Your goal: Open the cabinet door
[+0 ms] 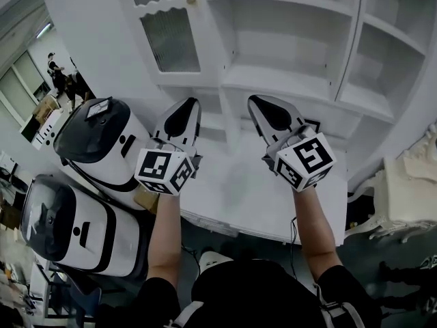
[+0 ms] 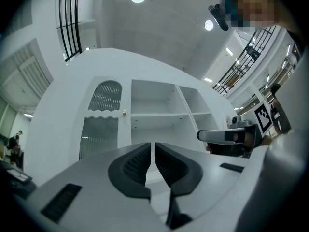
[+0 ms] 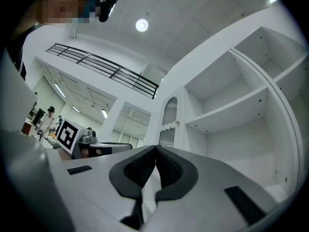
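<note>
Left gripper (image 1: 193, 104) and right gripper (image 1: 253, 101), jaws pressed together on nothing, are held side by side facing the cabinet, judged a pre-grasp approach: the ribbed-glass cabinet door (image 1: 171, 39) stands apparently closed at 11 o'clock of the left gripper, its knob (image 1: 191, 1) at 12 o'clock, untouched.

Door (image 1: 167, 38) far left, shelves (image 1: 287, 43) right of it. Left tool (image 1: 191, 108), right tool (image 1: 258, 104) side by side nearer, above surface (image 1: 232, 197).

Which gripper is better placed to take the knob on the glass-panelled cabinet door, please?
Probably the left: in the head view the left gripper sits almost straight below the knob, while the right gripper faces the open shelves further right.
</note>
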Action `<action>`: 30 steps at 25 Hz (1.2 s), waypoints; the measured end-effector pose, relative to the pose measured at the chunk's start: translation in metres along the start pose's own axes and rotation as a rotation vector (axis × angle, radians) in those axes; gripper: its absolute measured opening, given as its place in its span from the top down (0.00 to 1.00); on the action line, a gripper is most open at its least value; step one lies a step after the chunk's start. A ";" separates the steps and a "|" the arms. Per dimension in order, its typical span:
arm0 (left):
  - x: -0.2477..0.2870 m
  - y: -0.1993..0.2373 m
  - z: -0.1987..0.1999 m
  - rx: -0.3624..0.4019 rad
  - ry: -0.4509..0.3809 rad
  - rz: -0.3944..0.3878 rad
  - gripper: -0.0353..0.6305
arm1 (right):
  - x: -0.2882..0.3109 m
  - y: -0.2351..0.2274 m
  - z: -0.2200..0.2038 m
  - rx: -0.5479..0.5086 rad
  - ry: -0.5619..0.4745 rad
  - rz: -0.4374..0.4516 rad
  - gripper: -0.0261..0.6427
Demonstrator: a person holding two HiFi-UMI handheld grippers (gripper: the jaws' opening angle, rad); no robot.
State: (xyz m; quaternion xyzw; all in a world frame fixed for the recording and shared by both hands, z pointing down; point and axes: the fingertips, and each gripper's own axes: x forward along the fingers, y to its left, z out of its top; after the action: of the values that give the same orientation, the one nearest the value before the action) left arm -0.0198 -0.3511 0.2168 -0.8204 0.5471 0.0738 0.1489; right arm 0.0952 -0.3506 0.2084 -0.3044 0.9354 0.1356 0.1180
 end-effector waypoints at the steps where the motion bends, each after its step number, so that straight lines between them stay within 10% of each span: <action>1: 0.003 0.003 0.003 0.008 -0.002 0.006 0.91 | 0.002 -0.001 0.001 0.000 -0.003 0.004 0.93; 30: 0.123 0.084 0.057 0.100 -0.128 -0.064 0.78 | 0.058 -0.042 0.023 -0.100 -0.014 -0.093 0.93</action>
State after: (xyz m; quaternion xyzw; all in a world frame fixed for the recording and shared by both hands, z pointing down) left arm -0.0466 -0.4700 0.1149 -0.8226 0.5132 0.0939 0.2262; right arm 0.0780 -0.4074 0.1617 -0.3520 0.9115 0.1786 0.1154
